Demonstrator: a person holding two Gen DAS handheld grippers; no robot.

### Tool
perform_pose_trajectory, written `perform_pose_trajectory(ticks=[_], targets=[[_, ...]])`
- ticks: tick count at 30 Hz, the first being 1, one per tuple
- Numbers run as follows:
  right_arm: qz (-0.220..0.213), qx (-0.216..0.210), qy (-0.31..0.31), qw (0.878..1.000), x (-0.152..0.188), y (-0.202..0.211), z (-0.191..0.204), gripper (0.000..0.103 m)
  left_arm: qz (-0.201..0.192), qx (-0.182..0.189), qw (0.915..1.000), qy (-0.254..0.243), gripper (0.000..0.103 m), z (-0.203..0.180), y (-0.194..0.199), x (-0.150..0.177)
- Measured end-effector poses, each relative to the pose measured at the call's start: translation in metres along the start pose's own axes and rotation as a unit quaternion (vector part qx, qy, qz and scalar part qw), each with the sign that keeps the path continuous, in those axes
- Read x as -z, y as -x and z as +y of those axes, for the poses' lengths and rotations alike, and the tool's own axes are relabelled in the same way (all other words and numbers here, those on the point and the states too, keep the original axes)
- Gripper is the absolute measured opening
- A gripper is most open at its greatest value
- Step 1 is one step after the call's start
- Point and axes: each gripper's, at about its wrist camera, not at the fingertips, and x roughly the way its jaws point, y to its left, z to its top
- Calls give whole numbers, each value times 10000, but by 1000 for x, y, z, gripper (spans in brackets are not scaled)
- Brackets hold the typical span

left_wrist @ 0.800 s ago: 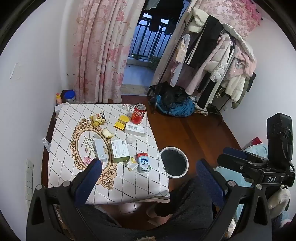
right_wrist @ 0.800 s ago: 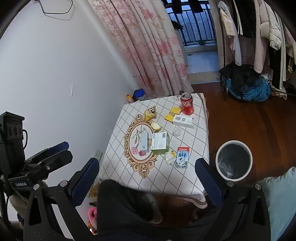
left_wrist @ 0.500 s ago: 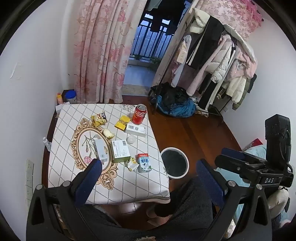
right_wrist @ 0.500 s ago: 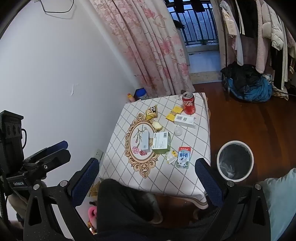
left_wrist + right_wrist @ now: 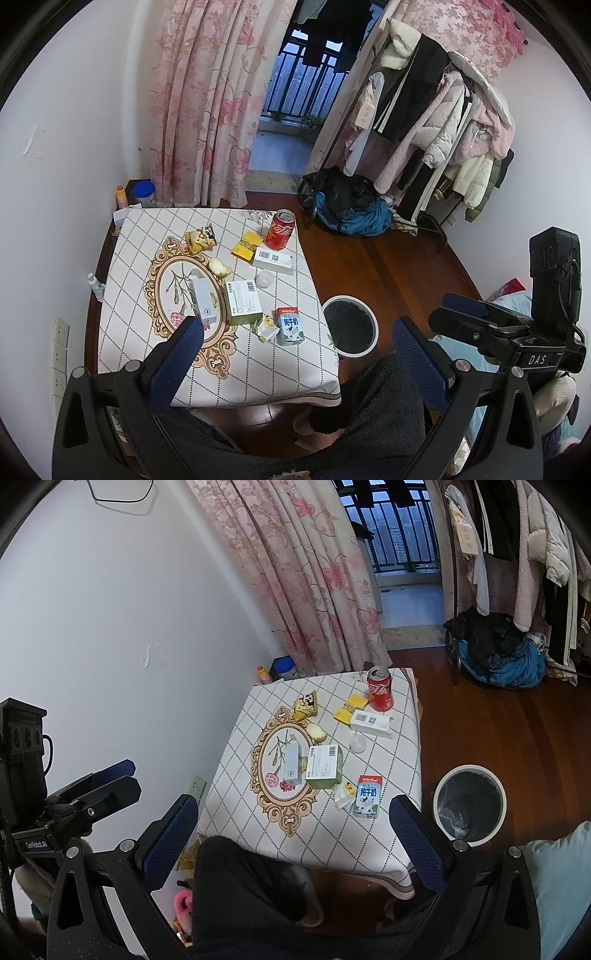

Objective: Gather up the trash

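Trash lies on a small table with a white diamond-pattern cloth (image 5: 258,369): a red cola can (image 5: 280,229) at the far edge, a milk carton (image 5: 290,325) and a crumpled wrapper (image 5: 266,328) near the right side, a green-and-white box (image 5: 243,302), and a yellow snack packet (image 5: 201,238). A white-rimmed bin (image 5: 373,332) with a black liner stands on the floor right of the table. My left gripper (image 5: 295,354) is open above the near table edge, holding nothing. My right gripper (image 5: 293,834) is open too, well short of the can (image 5: 379,688) and carton (image 5: 367,795).
A person's dark-clad knees (image 5: 369,406) sit under both grippers. A clothes rack (image 5: 443,129) and a blue-black bag pile (image 5: 351,210) occupy the far right floor. Pink curtains (image 5: 207,92) hang behind the table and a white wall (image 5: 110,627) runs along the left.
Both views have drifted slightly, with the table a little lower and to the right in frame. Nothing on the table has moved and both grippers stay open.
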Motion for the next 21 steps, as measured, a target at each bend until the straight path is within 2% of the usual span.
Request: perform_pose_trajectory(ticks=[6, 8, 21], targets=[[-21, -4, 45, 10000, -2, 1, 2, 103, -24, -7, 10000, -11, 103, 2, 3, -8], [-31, 1, 68, 10000, -1, 1, 3, 103, -52, -30, 10000, 19, 103, 0, 3, 4], [-37, -1, 146, 9999, -2, 4, 9, 103, -66, -34, 10000, 30, 103, 1, 5, 3]])
